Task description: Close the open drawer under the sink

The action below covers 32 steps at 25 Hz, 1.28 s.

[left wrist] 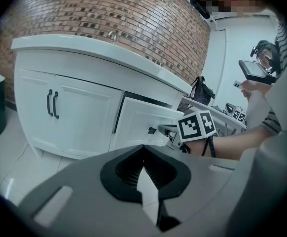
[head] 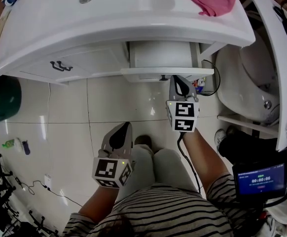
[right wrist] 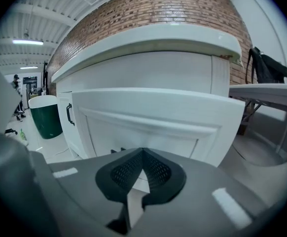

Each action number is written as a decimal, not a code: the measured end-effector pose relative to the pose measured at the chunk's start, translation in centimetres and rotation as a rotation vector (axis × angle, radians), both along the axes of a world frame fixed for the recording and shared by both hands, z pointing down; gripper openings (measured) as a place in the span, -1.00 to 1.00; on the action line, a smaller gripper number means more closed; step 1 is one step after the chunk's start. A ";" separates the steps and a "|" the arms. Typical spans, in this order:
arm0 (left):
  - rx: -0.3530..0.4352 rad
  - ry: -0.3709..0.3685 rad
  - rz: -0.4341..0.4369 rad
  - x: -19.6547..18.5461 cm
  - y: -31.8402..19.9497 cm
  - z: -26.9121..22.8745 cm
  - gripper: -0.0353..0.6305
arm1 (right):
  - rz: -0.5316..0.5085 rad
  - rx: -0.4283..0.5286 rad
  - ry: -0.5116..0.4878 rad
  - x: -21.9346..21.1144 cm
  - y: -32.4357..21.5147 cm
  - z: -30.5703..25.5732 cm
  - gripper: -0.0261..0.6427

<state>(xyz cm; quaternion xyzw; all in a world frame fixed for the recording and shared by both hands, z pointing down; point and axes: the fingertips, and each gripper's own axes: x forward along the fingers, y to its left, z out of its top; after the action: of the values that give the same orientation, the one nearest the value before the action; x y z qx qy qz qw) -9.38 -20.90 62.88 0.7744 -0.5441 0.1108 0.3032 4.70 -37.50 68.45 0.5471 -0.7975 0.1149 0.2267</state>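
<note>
**A:** Nearest us is the striped shirt (head: 158, 211) and the knees (head: 156, 164). The left tongs (head: 122, 132) sit just above them. What are they doing?

**B:** Nothing. They hang low over the floor (head: 109, 102), tips pressed together and empty, well apart from the cabinet.

**A:** And the drawer (head: 165, 73)?

**B:** It's pulled out from under the counter's (head: 133, 28) front edge, toward the right end, just beside the double doors (head: 79, 63). The right tongs (head: 179, 84) are right up at its front panel, also pinched together with nothing between them. In the right gripper view the panel fills everything ahead. I can't tell whether the tips are touching it.

**A:** How do you expect it to handle?

**B:** It looks like a stiff, painted box on runners, so I'd guess it's rigid and light to move. It should slide rather than need lifting. The gloss paint may let the tips skid.

**A:** So should they grab the knob (head: 161, 77)?

**B:** I wouldn't. The knob is small, and it's only needed for pulling. I'd press the joined tips square against the flat panel, close to the knob at the middle. A push near either end could twist the drawer and make it bind.

**A:** Is anything fragile?

**B:** Not that I can see. A slow, straight shove toward the cabinet should do it, easing off before the front meets the frame.
</note>
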 end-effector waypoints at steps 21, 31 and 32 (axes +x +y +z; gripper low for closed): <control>0.007 -0.017 -0.067 -2.4 -0.1 0.3 -0.84 | 0.025 0.019 0.038 -0.5 -7.1 -0.8 -0.92; 0.005 -0.033 -0.063 -3.1 -0.2 0.9 -0.84 | -0.017 -0.003 0.043 -1.2 -9.3 -0.3 -0.92; 0.009 -0.037 -0.058 -3.1 -0.2 0.9 -0.84 | -0.022 -0.002 0.052 -1.0 -9.4 -0.3 -0.92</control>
<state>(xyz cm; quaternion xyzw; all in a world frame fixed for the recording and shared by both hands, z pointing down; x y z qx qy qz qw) -12.44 -21.15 63.80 0.7573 -0.5725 0.1138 0.2929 3.66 -46.91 68.16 0.5408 -0.7973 0.0991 0.2491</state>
